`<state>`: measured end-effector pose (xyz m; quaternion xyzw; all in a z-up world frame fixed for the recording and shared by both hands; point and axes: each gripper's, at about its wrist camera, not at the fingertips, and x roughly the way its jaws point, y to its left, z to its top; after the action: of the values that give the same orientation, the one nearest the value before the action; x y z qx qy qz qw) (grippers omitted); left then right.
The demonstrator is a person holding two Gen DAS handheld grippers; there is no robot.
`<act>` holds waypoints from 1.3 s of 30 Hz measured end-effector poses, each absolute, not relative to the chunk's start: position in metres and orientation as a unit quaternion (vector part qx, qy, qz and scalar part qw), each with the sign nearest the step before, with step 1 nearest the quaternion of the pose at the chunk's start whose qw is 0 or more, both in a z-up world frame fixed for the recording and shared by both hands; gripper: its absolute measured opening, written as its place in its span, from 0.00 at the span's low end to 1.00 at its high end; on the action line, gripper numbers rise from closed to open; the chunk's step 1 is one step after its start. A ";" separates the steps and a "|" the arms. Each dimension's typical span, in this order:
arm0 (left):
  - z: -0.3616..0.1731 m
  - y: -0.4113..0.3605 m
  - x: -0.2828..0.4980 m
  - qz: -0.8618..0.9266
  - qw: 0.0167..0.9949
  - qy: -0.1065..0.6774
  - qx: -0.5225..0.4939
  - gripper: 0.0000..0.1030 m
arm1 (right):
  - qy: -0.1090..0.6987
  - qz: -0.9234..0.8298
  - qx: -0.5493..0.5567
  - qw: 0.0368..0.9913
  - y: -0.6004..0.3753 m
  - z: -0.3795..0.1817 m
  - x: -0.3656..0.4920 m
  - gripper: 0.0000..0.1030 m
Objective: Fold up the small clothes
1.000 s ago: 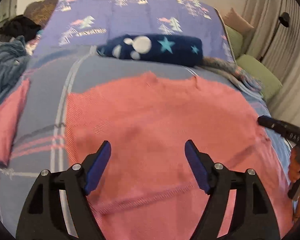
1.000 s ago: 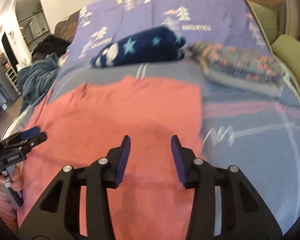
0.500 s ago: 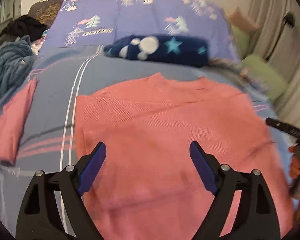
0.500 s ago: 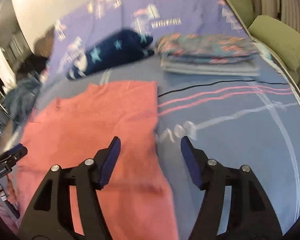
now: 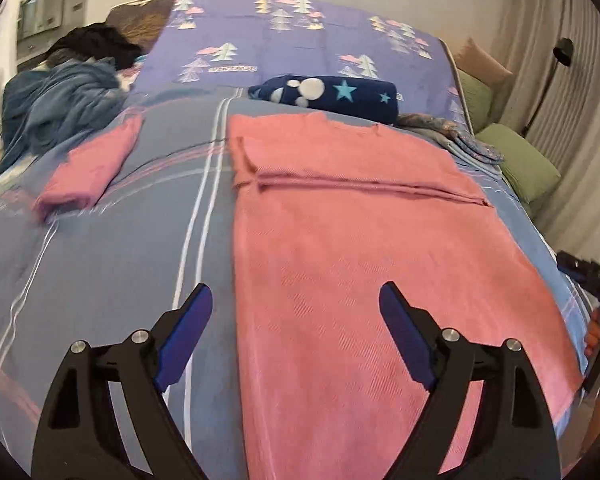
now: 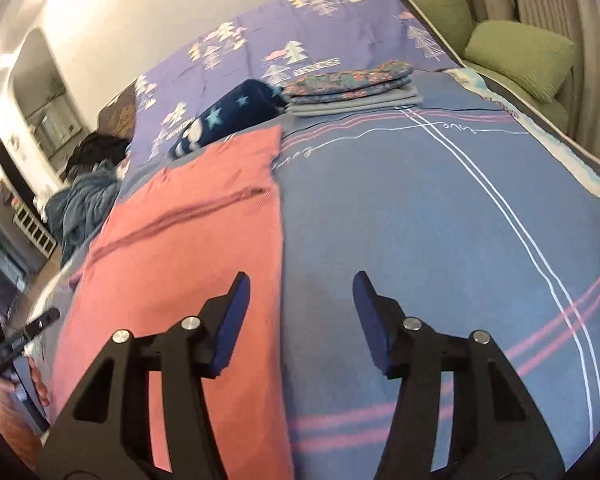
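Note:
A pink knit garment [image 5: 340, 240] lies flat on the bed, a folded sleeve making a ridge across its upper part. My left gripper [image 5: 296, 320] hangs open over its left edge near the hem, one finger above the sheet and one above the knit. My right gripper [image 6: 300, 304] straddles the garment's [image 6: 188, 248] right edge. Its jaws are closing, with nothing pressed between the pads. Each gripper shows at the rim of the other's view: the right gripper [image 5: 588, 276] and the left gripper [image 6: 16, 340], both hand-held.
A folded pink piece [image 5: 88, 168] lies on the left of the blue striped sheet [image 5: 120, 280]. A navy star blanket roll [image 5: 328, 96] and a folded floral stack [image 6: 352, 88] sit beyond the garment. A crumpled blue blanket [image 5: 56, 108] lies far left, green cushions [image 6: 516, 52] on the right.
Both grippers have swung apart from over the garment's middle, the left to its left edge and the right to its right edge. Both sets of jaws stand wider than a second ago.

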<state>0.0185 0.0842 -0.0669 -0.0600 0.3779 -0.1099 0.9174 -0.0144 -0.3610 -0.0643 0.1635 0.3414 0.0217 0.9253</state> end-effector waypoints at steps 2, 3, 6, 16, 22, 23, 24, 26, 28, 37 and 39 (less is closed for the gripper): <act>-0.068 0.086 0.004 -0.121 0.914 0.382 -0.068 0.85 | 0.345 0.044 0.154 0.925 -0.356 -0.065 -0.028 0.58; -0.070 0.087 -0.004 -0.127 0.910 0.388 -0.070 0.86 | 0.349 0.060 0.152 0.923 -0.353 -0.066 -0.034 0.58; -0.078 0.091 -0.022 -0.130 0.900 0.408 -0.077 0.85 | 0.368 0.097 0.164 0.910 -0.353 -0.073 -0.052 0.60; -0.095 0.102 -0.083 -0.151 0.879 0.439 -0.103 0.86 | 0.396 0.133 0.193 0.888 -0.362 -0.094 -0.117 0.53; -0.097 0.098 -0.118 -0.187 0.867 0.454 -0.082 0.87 | 0.393 0.156 0.222 0.878 -0.371 -0.101 -0.163 0.49; -0.096 0.099 -0.121 -0.190 0.865 0.455 -0.089 0.87 | 0.392 0.160 0.225 0.878 -0.372 -0.101 -0.167 0.49; -0.096 0.103 -0.125 -0.193 0.862 0.458 -0.101 0.87 | 0.391 0.165 0.227 0.877 -0.372 -0.102 -0.172 0.49; -0.097 0.109 -0.129 -0.198 0.857 0.459 -0.127 0.87 | 0.390 0.171 0.230 0.875 -0.369 -0.103 -0.177 0.49; -0.098 0.115 -0.130 -0.203 0.854 0.456 -0.149 0.86 | 0.390 0.178 0.232 0.873 -0.367 -0.103 -0.175 0.49; -0.104 0.121 -0.113 -0.207 0.854 0.439 -0.185 0.07 | 0.401 0.199 0.267 0.853 -0.362 -0.107 -0.140 0.39; -0.106 0.126 -0.106 -0.208 0.847 0.439 -0.216 0.07 | 0.411 0.191 0.268 0.850 -0.363 -0.108 -0.134 0.16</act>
<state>-0.1059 0.1263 -0.1065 -0.2161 0.4391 -0.2080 0.8469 -0.1342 -0.3630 -0.1083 0.2679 0.4110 0.1911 0.8502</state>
